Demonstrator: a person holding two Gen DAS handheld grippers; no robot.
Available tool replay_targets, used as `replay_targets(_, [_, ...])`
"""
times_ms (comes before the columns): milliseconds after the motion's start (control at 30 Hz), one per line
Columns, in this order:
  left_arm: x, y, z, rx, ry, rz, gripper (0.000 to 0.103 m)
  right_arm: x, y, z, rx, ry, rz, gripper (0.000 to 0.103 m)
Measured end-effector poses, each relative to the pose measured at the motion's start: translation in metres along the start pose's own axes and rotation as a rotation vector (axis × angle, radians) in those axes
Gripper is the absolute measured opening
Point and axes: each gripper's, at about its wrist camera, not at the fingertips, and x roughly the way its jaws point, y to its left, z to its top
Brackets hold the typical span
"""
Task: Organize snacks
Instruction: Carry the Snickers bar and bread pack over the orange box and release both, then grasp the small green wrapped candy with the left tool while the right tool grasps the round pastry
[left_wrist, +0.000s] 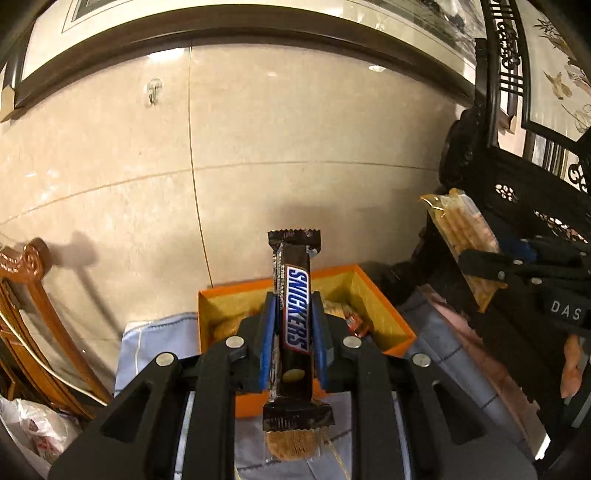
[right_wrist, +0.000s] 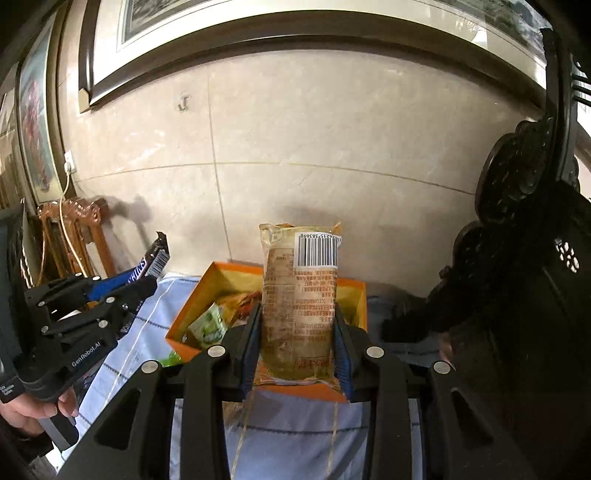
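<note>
My left gripper (left_wrist: 293, 306) is shut on a dark Snickers bar (left_wrist: 293, 295) that sticks up between its blue pads, raised above an orange box (left_wrist: 391, 317). My right gripper (right_wrist: 297, 314) is shut on a clear packet of pale biscuits (right_wrist: 299, 291) with a barcode label near its top, also held over the orange box (right_wrist: 358, 291). The box holds several snacks, among them a green packet (right_wrist: 208, 326). In the right wrist view the left gripper (right_wrist: 147, 273) with the Snickers bar (right_wrist: 149, 264) shows at the left, held by a hand (right_wrist: 33, 410).
The box stands on a pale blue checked cloth (right_wrist: 288, 428) close to a tiled wall (left_wrist: 258, 129). A carved brown chair (left_wrist: 29, 280) stands at the left, dark carved furniture (right_wrist: 524, 258) at the right. A wrapped round biscuit (left_wrist: 291, 445) lies on the cloth before the box.
</note>
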Motion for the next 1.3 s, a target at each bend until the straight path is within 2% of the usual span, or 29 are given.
replay_targets(433, [0.043,0.010,0.009,-0.006,0.036,0.032,0.017,0.049,-0.002,0.009,0.013,0.029,-0.021,0.035])
replay_targets(500, [0.055,0.011,0.013,-0.001,0.040,0.044,0.020,0.063,-0.004,0.015,0.010,0.031,-0.020,0.035])
replay_targets(533, [0.064,0.012,0.014,-0.002,0.047,0.035,0.048,0.072,-0.005,0.017,0.010,0.048,-0.015,0.041])
replay_targets(567, [0.072,0.013,0.013,0.003,0.067,0.038,0.093,0.086,-0.008,0.016,0.014,0.086,-0.024,0.050])
replay_targets(600, [0.078,0.014,0.010,0.011,0.065,0.112,0.099,0.092,-0.011,0.014,0.020,0.097,-0.055,0.067])
replay_targets(633, [0.078,0.017,0.008,0.012,0.050,0.129,0.098,0.093,-0.013,0.011,0.021,0.095,-0.068,0.070])
replay_targets(667, [0.077,0.023,0.002,0.001,0.055,0.111,0.098,0.094,-0.014,0.004,0.019,0.100,-0.059,0.070])
replay_targets(700, [0.077,0.027,-0.004,-0.006,0.066,0.101,0.098,0.095,-0.013,-0.002,0.015,0.105,-0.050,0.070])
replay_targets(800, [0.075,0.042,-0.030,0.004,0.095,0.134,0.098,0.101,-0.009,-0.032,0.002,0.145,-0.037,0.070])
replay_targets(933, [0.072,0.065,-0.068,-0.046,0.154,0.162,0.098,0.108,0.001,-0.065,-0.005,0.192,-0.008,0.070])
replay_targets(1167, [0.049,0.096,-0.128,-0.122,0.220,0.173,0.098,0.108,0.033,-0.105,-0.035,0.249,0.053,0.070])
replay_targets(1300, [0.041,0.110,-0.173,-0.159,0.289,0.186,0.098,0.113,0.055,-0.137,-0.069,0.304,0.107,0.076])
